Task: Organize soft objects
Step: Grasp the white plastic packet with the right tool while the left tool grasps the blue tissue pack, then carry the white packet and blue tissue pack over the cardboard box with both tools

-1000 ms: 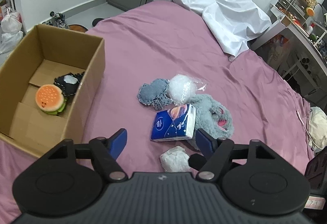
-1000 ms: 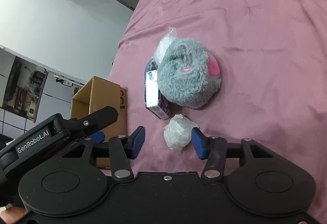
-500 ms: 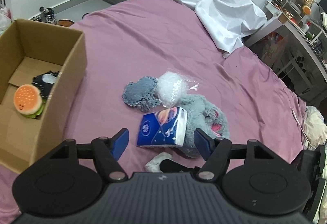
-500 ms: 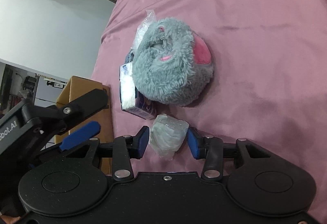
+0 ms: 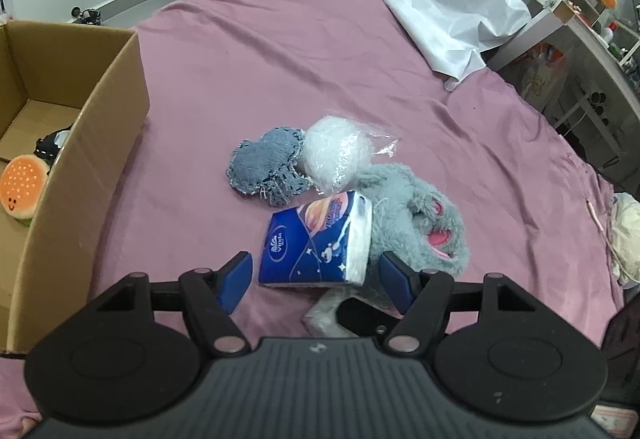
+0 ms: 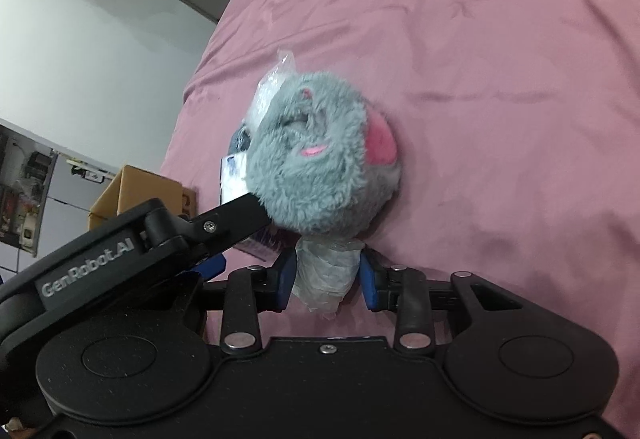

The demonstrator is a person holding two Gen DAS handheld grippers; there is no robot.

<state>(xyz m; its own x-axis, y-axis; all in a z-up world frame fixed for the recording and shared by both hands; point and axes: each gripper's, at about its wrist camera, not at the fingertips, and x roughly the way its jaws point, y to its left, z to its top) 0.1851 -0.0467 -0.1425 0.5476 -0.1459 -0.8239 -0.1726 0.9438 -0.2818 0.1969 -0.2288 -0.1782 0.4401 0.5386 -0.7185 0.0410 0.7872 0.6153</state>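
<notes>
Soft, even light is filling the room, so both pictures are looking bright. The pink bed (image 5: 280, 51) is showing only faint shadows under its folds. The round lens is bending the edges and darkening the corners. The fluffy grey toy (image 6: 320, 163) is looking a little blurry.

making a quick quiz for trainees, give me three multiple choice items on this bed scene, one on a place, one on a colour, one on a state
1. Where is the burger toy?
A. in the cardboard box
B. on the sheet
C. under the grey plush

2. What colour is the tissue pack?
A. red
B. blue
C. green

3. What is the right tool doing?
A. hanging empty
B. gripping the grey plush
C. closing around the white wrapped bundle

Answers: 1 A, it lies on the box floor. 2 B, its wrapper is dark blue. 3 C, the bundle sits between the blue pads.
</notes>
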